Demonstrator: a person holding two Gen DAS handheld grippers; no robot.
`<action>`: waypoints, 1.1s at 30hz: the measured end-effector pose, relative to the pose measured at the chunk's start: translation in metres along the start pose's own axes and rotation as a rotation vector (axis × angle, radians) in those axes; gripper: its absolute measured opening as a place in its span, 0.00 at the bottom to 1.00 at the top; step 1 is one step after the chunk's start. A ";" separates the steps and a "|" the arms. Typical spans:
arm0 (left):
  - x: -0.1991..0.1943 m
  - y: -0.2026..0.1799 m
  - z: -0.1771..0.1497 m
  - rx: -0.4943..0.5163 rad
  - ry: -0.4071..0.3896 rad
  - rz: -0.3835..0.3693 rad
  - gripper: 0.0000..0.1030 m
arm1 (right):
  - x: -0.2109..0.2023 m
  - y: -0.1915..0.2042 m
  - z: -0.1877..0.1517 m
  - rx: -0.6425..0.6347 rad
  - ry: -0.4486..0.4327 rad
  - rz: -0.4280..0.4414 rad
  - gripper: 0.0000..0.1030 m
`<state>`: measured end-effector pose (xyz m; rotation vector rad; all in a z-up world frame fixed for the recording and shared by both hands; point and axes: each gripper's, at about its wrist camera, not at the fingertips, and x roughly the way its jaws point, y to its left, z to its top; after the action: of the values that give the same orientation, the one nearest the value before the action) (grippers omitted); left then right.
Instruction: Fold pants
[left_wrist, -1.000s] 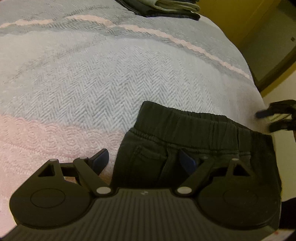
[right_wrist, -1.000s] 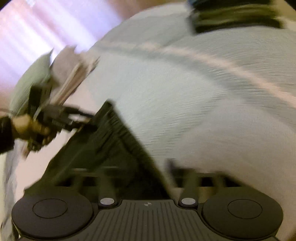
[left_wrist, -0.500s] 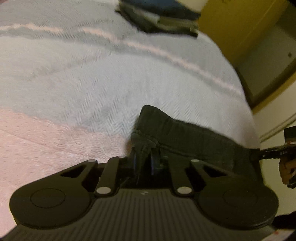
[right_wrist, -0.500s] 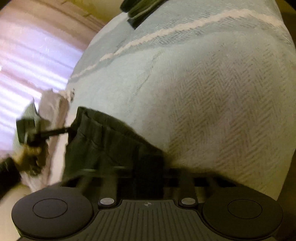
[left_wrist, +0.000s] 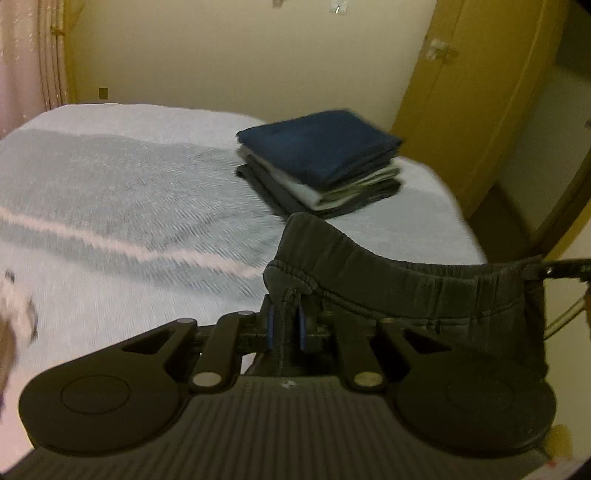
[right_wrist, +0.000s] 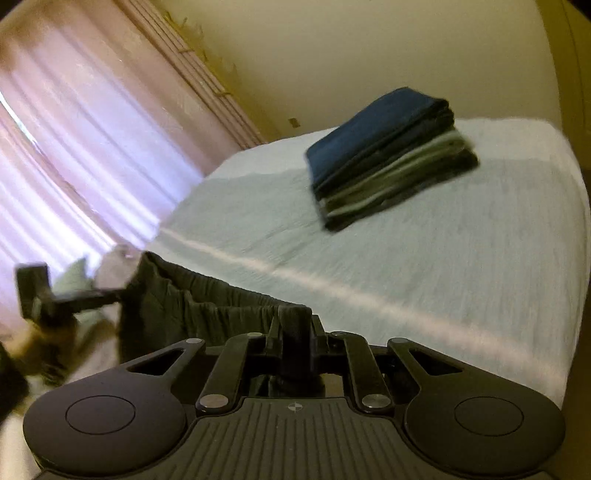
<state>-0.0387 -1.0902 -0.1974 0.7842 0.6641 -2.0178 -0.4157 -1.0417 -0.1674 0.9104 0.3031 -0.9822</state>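
Note:
Dark grey pants (left_wrist: 424, 291) with an elastic waistband hang lifted above the bed, stretched between both grippers. My left gripper (left_wrist: 286, 326) is shut on one corner of the waistband, blue pads pinching the cloth. My right gripper (right_wrist: 295, 332) is shut on the other corner of the pants (right_wrist: 207, 314). In the left wrist view the right gripper (left_wrist: 554, 267) shows at the far right edge, holding the cloth. In the right wrist view the left gripper (right_wrist: 74, 295) shows at the far left. The legs of the pants hang out of sight below.
A pile of folded clothes (left_wrist: 325, 162), dark blue on top, sits at the far right of the bed (left_wrist: 129, 192); the same pile (right_wrist: 391, 158) shows in the right wrist view. Pink curtains (right_wrist: 92, 129) hang at the left, a yellow wardrobe (left_wrist: 480, 92) stands at the right.
My left gripper shut on the waistband corner. Both grippers have since risen, lifting the pants off the bed; the views now tilt up to the wall and the pile.

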 end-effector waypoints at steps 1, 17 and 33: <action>0.024 0.004 0.006 -0.017 0.021 0.027 0.15 | 0.021 -0.010 0.006 -0.009 0.004 -0.015 0.11; -0.110 0.007 -0.173 -0.326 0.073 0.327 0.29 | 0.025 -0.016 -0.057 -0.154 0.175 -0.109 0.54; -0.378 -0.132 -0.519 -0.468 0.203 0.494 0.60 | -0.015 0.175 -0.265 -0.525 0.434 0.132 0.58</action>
<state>0.1621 -0.4676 -0.2433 0.7782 0.9132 -1.2824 -0.2366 -0.7857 -0.2280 0.6393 0.8169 -0.5317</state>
